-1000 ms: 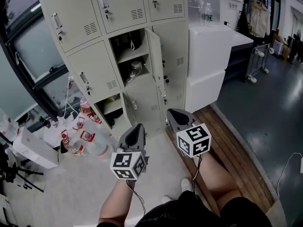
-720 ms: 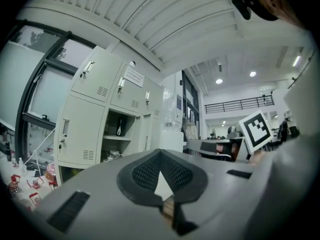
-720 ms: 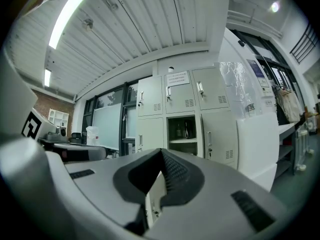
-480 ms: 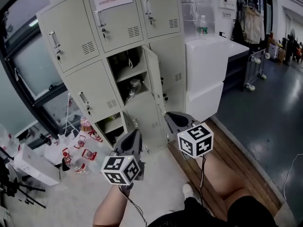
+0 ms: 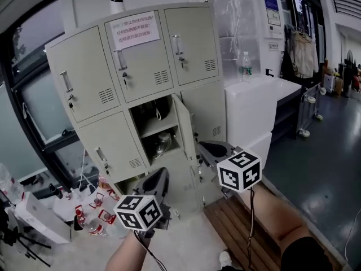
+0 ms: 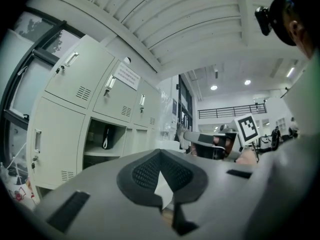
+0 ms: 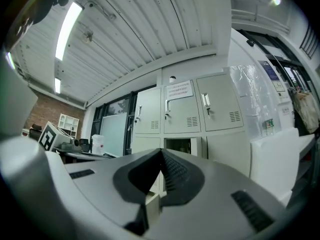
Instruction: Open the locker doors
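- I judge the doors of the locker (image 5: 145,92) to be thin sheet metal, light and stiff, swinging on side hinges. The small upright handle (image 5: 119,60) is the place to hook.
- The locker is beige-grey and stands ahead against the wall. Its middle door (image 5: 184,130) is open and the upper doors are closed.
- The left gripper (image 5: 160,174) and the right gripper (image 5: 204,146) both have their jaws pressed together, holding nothing.

"What did the person's rig look like?"

"The left gripper (image 5: 160,174) and right gripper (image 5: 203,147) were grey wedges with dark, mesh-textured pads (image 6: 145,174). The left cube (image 5: 138,212) and right cube (image 5: 239,171) were white with black square markers. A thin dark cable (image 5: 250,224) trailed from the right one."

"And clothing?"

"Dark shorts (image 5: 302,256)."
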A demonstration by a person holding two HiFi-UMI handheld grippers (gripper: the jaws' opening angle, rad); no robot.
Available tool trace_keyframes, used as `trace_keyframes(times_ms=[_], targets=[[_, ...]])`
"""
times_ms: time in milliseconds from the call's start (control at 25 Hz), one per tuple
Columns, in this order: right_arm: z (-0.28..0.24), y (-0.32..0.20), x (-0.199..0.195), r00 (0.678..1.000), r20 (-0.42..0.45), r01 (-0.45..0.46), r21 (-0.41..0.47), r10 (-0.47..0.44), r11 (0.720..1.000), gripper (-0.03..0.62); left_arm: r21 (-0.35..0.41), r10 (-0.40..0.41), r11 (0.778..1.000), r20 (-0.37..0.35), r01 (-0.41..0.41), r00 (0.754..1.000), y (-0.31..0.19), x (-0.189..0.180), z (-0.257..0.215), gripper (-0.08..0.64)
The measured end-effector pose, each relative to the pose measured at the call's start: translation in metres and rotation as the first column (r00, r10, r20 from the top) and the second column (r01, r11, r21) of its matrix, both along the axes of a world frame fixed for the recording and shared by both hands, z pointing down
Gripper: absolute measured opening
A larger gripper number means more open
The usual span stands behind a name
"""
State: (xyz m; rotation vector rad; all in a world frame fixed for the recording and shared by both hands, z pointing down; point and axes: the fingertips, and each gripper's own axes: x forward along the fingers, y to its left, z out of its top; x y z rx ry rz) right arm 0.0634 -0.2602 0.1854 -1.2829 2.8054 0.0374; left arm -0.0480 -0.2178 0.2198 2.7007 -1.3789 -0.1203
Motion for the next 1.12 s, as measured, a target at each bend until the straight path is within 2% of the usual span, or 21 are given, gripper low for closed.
trace_keyframes(times_ms=[480,760,960,1120], targets=[[-0.088,-0.113,0.038,0.996,-0.055,0.077,0.115,-0.071,0.990,0.000,0.110,-0.003,0.994,0.033,-0.001,0.999,-0.113,0.058,-0.084,-0.002],[-0.123,-0.165,0.061,0.991,0.023,0.127,0.115,-0.130,0.985,0.000,0.138,-0.044,0.990,0.052,0.037,0.998,-0.162,0.088,-0.114,-0.002],[-0.133,-0.194,0.071,0.989,0.059,0.127,0.120,-0.135,0.985,0.003,0.090,-0.068,0.994,0.013,0.067,0.998,-0.188,0.088,-0.116,-0.002],[-0.138,-0.210,0.072,0.987,0.079,0.130,0.114,-0.140,0.985,0.030,0.053,-0.077,0.996,-0.028,0.078,0.997,-0.199,0.080,-0.118,-0.002]])
